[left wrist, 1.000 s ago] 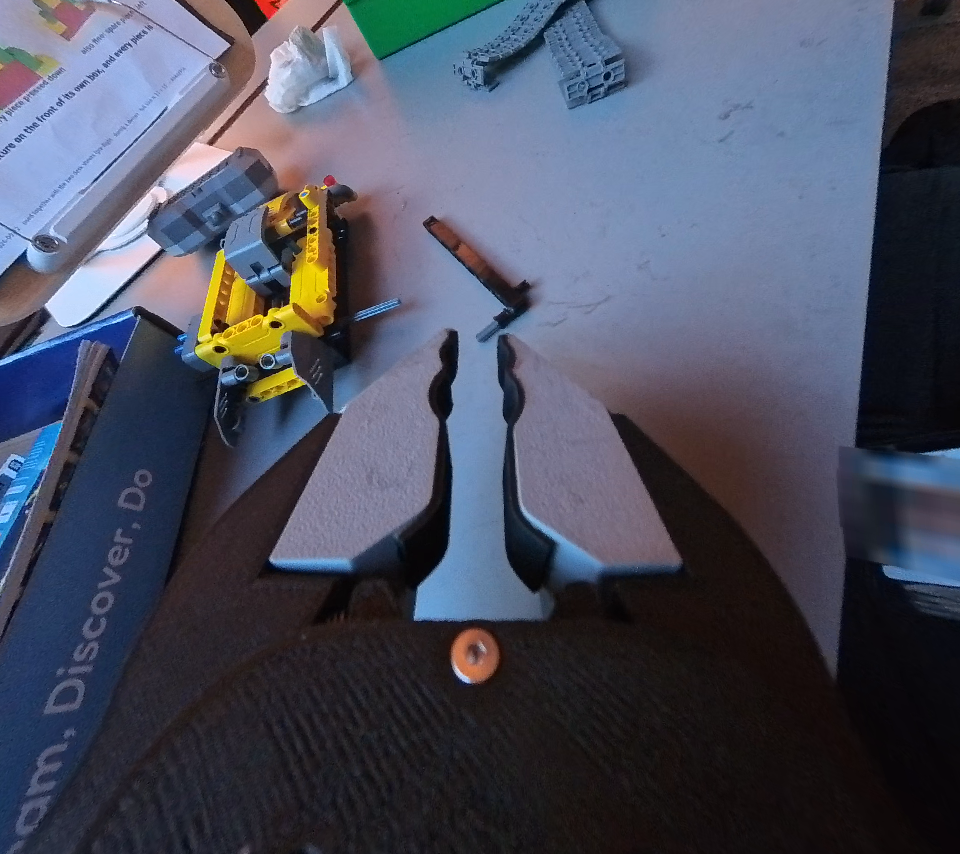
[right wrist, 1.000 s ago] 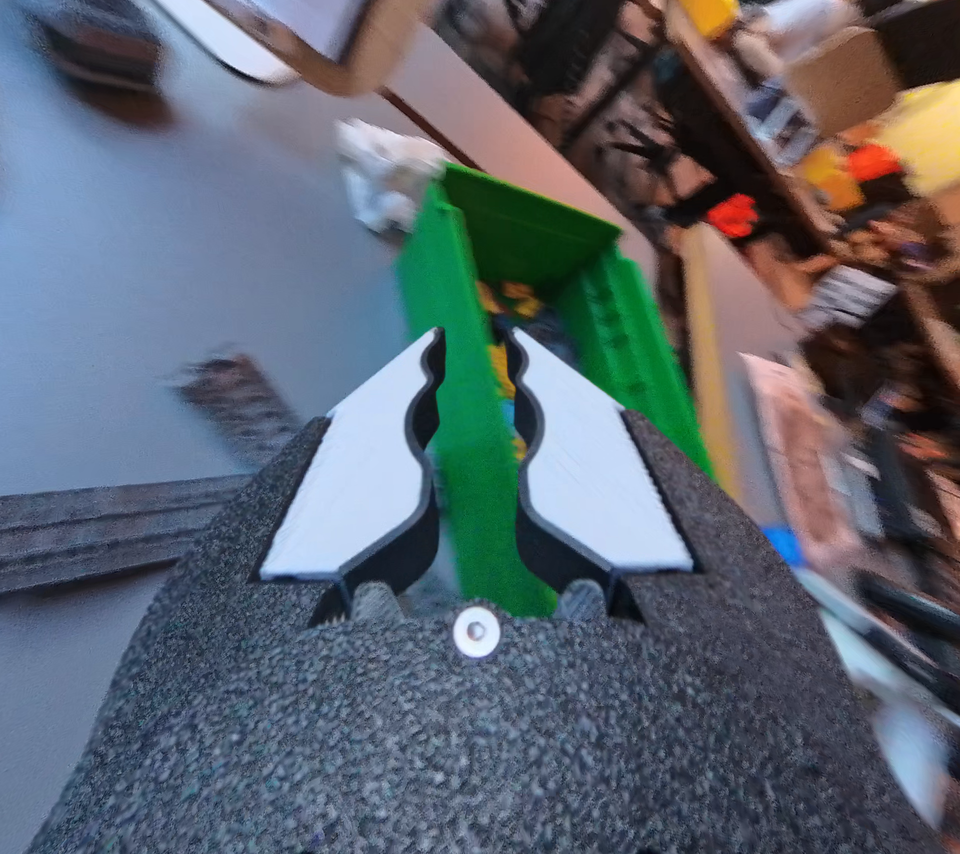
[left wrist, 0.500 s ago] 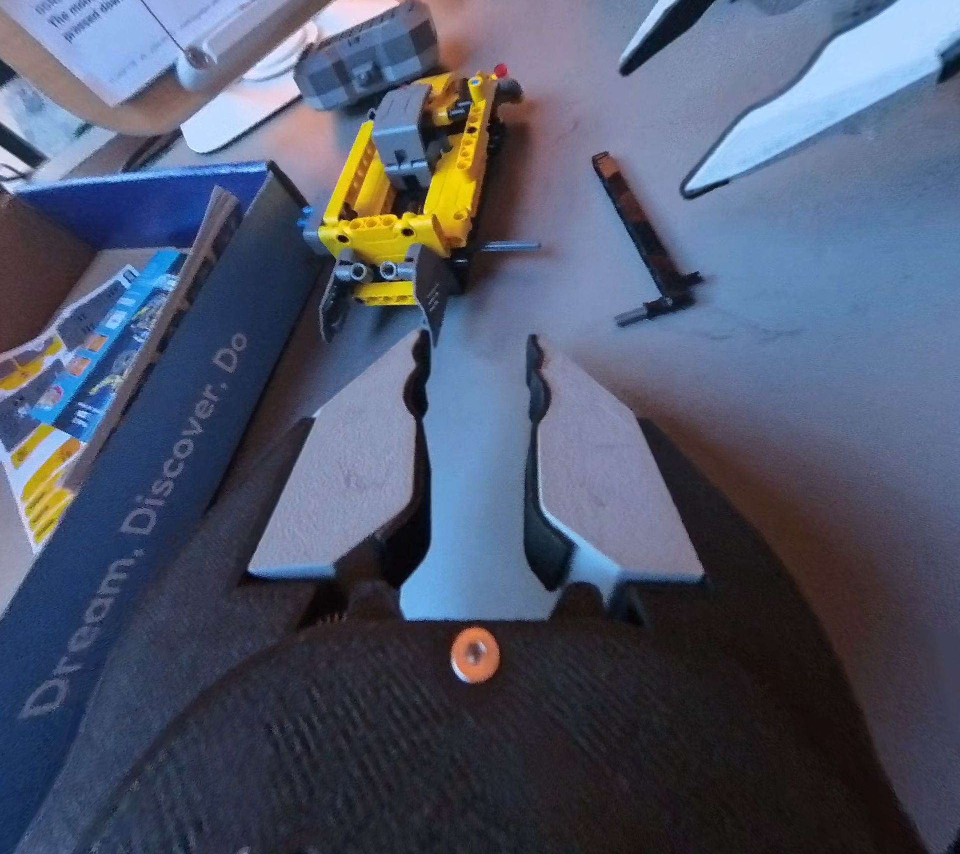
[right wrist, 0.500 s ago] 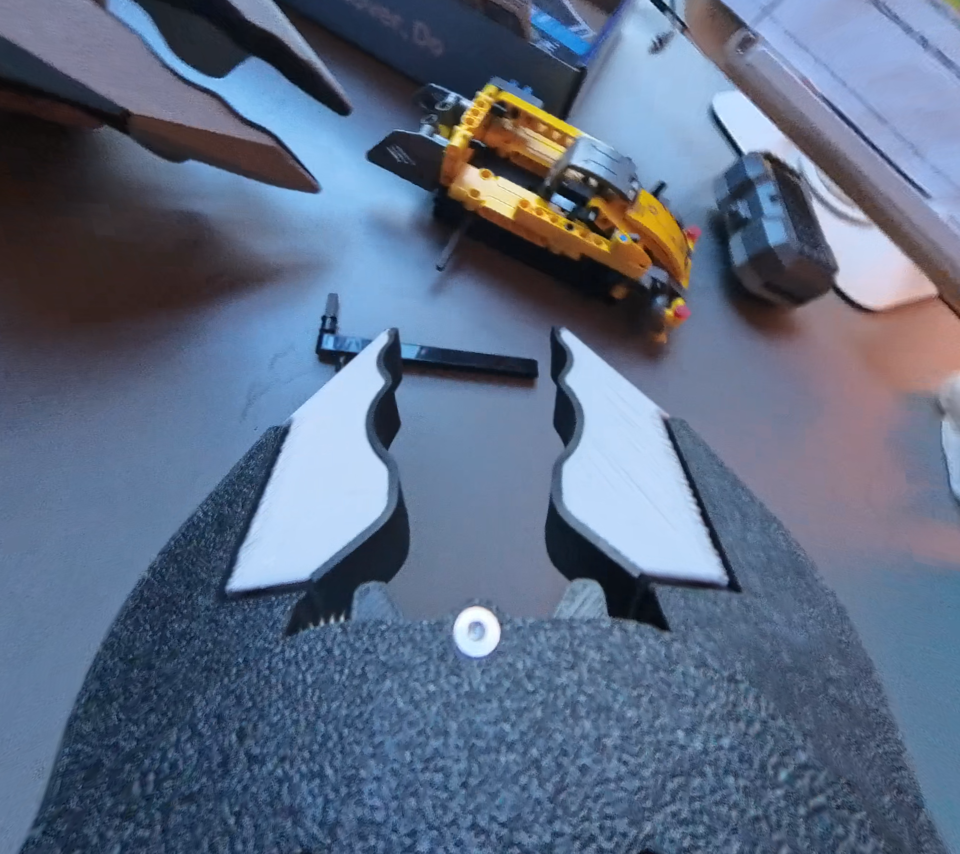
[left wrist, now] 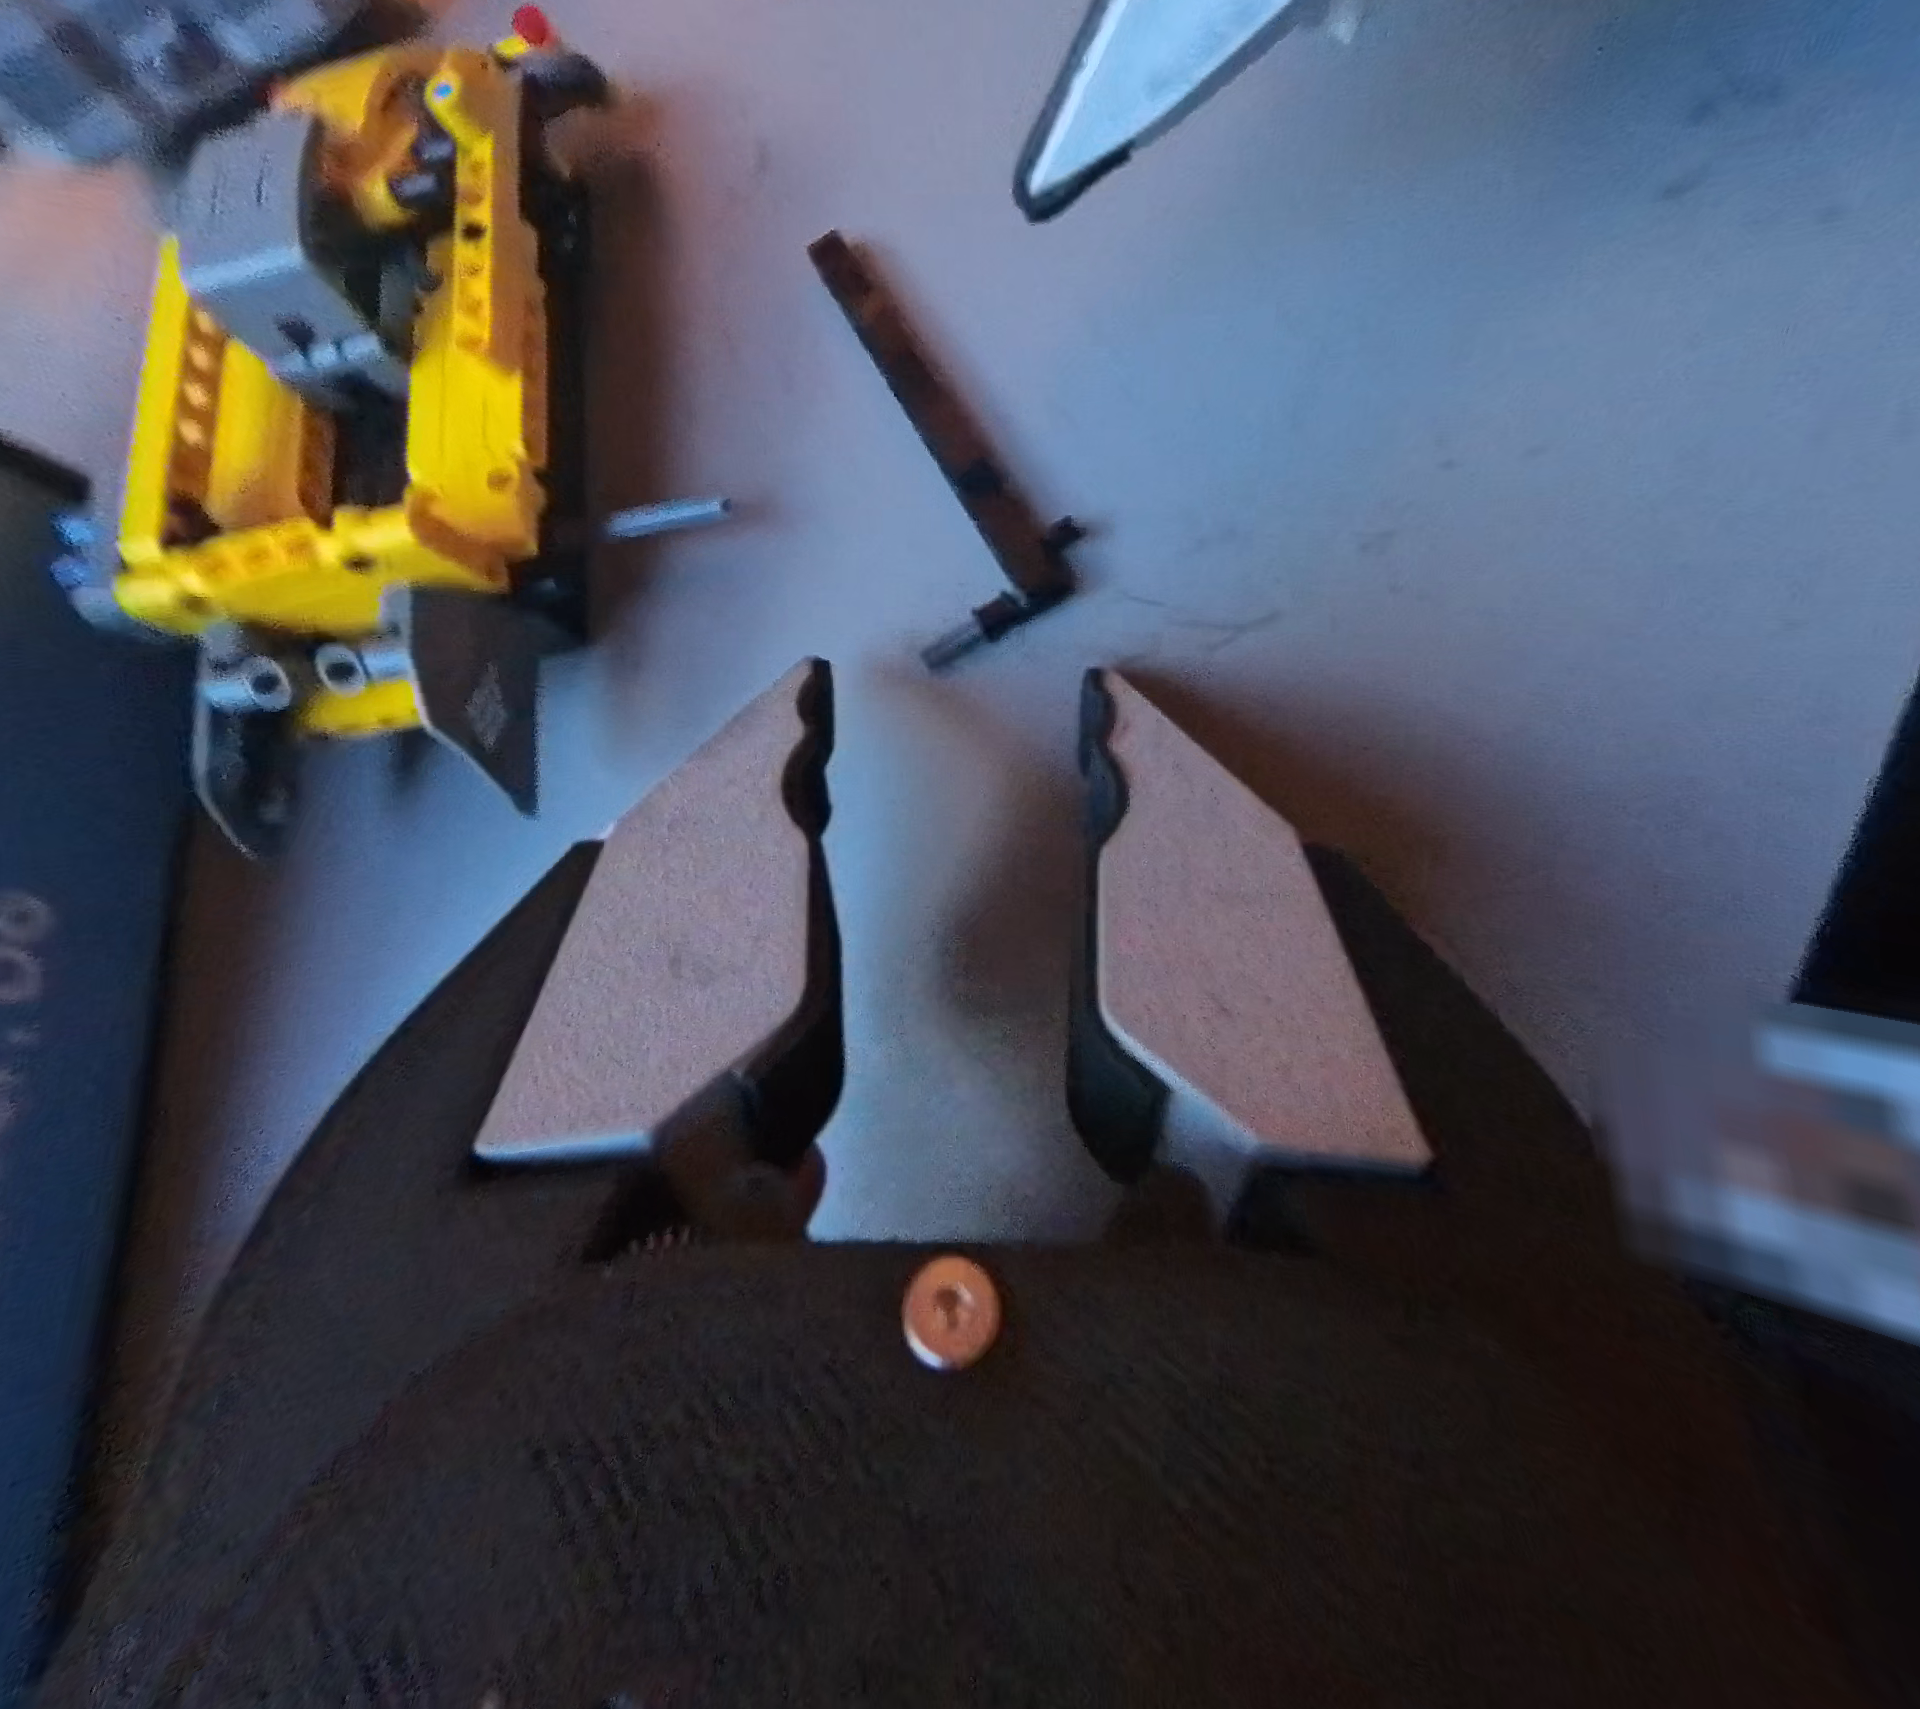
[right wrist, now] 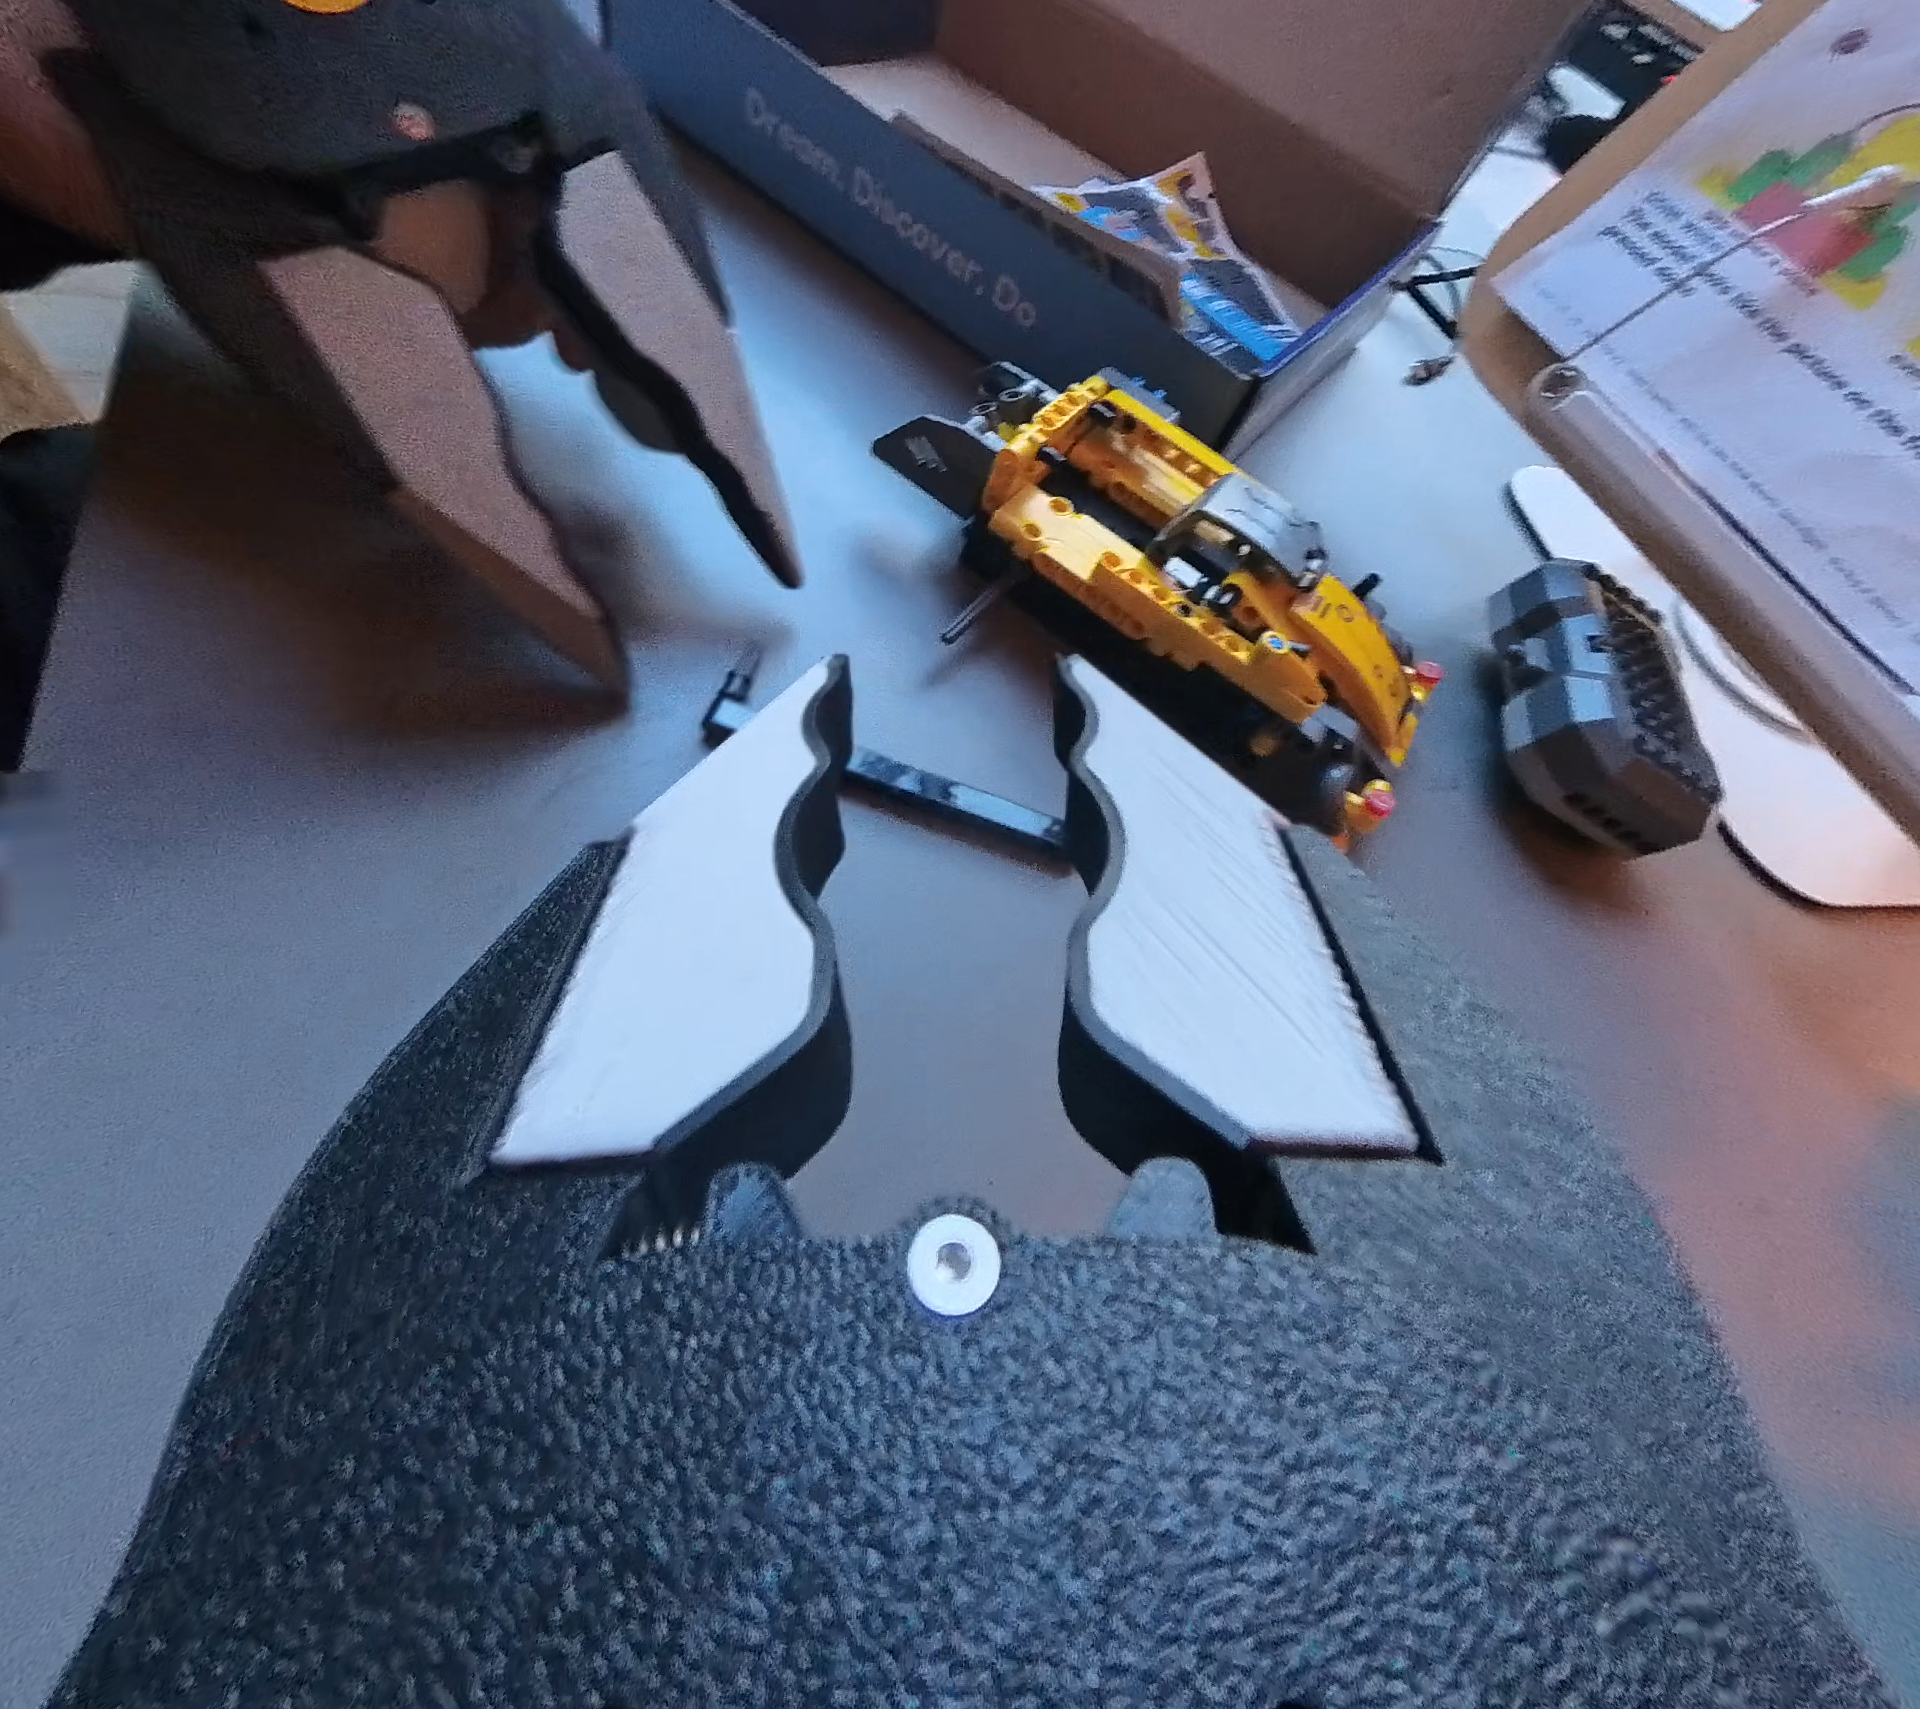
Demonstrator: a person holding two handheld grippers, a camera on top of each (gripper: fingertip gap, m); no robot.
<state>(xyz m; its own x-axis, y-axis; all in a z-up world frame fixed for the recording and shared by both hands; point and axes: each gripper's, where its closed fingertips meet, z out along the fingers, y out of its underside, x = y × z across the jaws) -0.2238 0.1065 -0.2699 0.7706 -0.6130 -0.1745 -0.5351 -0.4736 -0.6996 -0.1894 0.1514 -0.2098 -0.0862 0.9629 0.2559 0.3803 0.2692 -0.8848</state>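
We see the left hand-held gripper (left wrist: 956, 683) with its jaws spread well apart and nothing between them, its tips just short of the pin end of a thin black beam (left wrist: 951, 433) lying on the grey surface (left wrist: 1455, 464). The right hand-held gripper (right wrist: 951, 683) is likewise wide open and empty; it hangs over the same beam (right wrist: 951, 802), whose middle shows in the gap between its fingers, and we cannot tell whether they touch it. Just beside the beam sits a yellow brick-built vehicle (right wrist: 1184, 579), a thin axle sticking out of its side. Near it lie a grey battery box (right wrist: 1595, 724) and an open cardboard box (right wrist: 1039, 101).
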